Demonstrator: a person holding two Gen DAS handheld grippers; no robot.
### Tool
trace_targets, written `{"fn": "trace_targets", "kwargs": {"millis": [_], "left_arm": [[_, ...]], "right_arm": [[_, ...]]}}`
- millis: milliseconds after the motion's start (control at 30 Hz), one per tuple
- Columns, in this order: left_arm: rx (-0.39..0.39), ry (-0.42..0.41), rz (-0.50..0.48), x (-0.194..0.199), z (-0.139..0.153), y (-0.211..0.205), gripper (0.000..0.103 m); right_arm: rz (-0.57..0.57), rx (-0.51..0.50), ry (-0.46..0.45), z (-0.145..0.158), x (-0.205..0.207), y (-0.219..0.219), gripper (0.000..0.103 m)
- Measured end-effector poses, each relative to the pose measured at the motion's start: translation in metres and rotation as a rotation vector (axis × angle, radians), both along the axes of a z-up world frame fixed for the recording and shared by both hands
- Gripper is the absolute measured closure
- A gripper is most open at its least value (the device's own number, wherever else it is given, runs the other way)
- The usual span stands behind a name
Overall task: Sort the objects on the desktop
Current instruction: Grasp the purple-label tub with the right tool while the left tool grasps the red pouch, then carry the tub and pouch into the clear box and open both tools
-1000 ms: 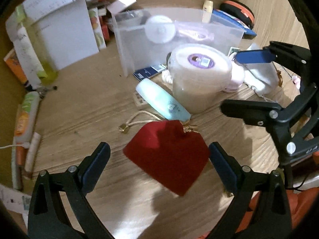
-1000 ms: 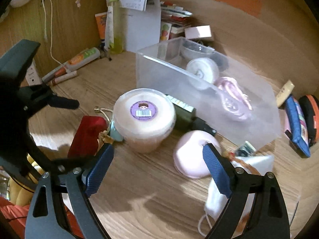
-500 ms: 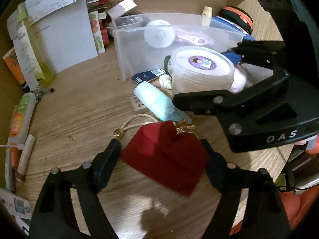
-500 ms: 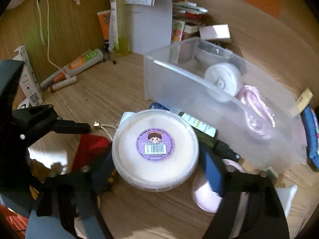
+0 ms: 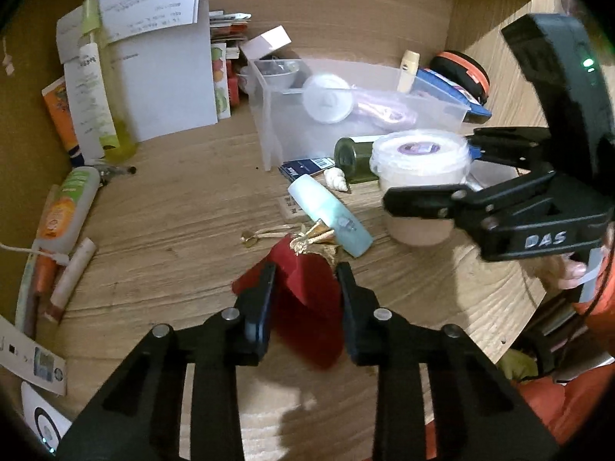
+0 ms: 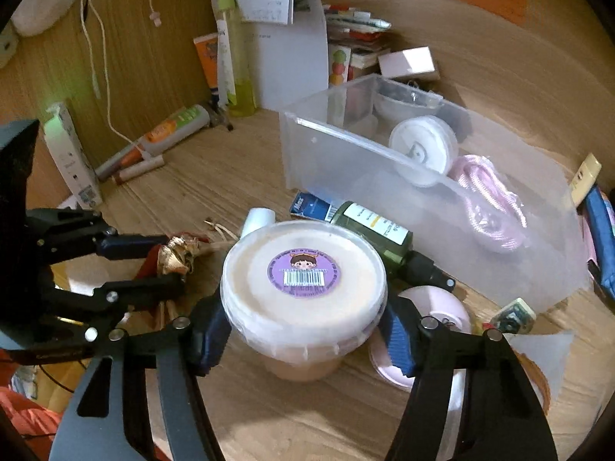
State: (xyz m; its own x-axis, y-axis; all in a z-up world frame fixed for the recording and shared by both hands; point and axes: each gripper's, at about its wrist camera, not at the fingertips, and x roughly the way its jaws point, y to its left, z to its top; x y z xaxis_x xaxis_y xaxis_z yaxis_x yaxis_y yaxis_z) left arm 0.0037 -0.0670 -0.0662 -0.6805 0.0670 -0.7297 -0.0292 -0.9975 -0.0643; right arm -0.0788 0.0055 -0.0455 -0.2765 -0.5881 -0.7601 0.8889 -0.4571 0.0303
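Note:
A red velvet pouch with a gold drawstring top is bunched between the pads of my left gripper, whose jaws are closing and pressing on it just above the wooden desk. From the right wrist view, the left gripper shows at the left with the pouch in it. A white lidded tub with a purple sticker sits between the blue pads of my right gripper. Those jaws are closing and the pads touch its sides. The tub and right gripper also appear in the left wrist view.
A clear plastic bin behind the tub holds a round white case and a pink cord. A dark green bottle, a pale blue tube, a seashell and a pink round case lie near the tub. Tubes and papers line the back left.
The left jaws have closed in on the red pouch and squeezed it narrow. The right gripper has come over the tub and its jaws have narrowed onto its sides.

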Motion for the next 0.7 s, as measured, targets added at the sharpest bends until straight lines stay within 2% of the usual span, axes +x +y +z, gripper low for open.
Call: {"fn": "trace_targets", "kwargs": {"millis": [233, 700], "left_arm": [[0.023, 0.032, 0.032, 0.006, 0.008, -0.006, 0.076], [0.037, 0.186, 0.061, 0.01, 0.058, -0.01, 0.076]], "right_arm": [[0.002, -0.029, 0.035, 0.015, 0.008, 0.011, 0.047], [-0.04, -0.134, 0.056, 0.047, 0.003, 0.044, 0.047]]}}
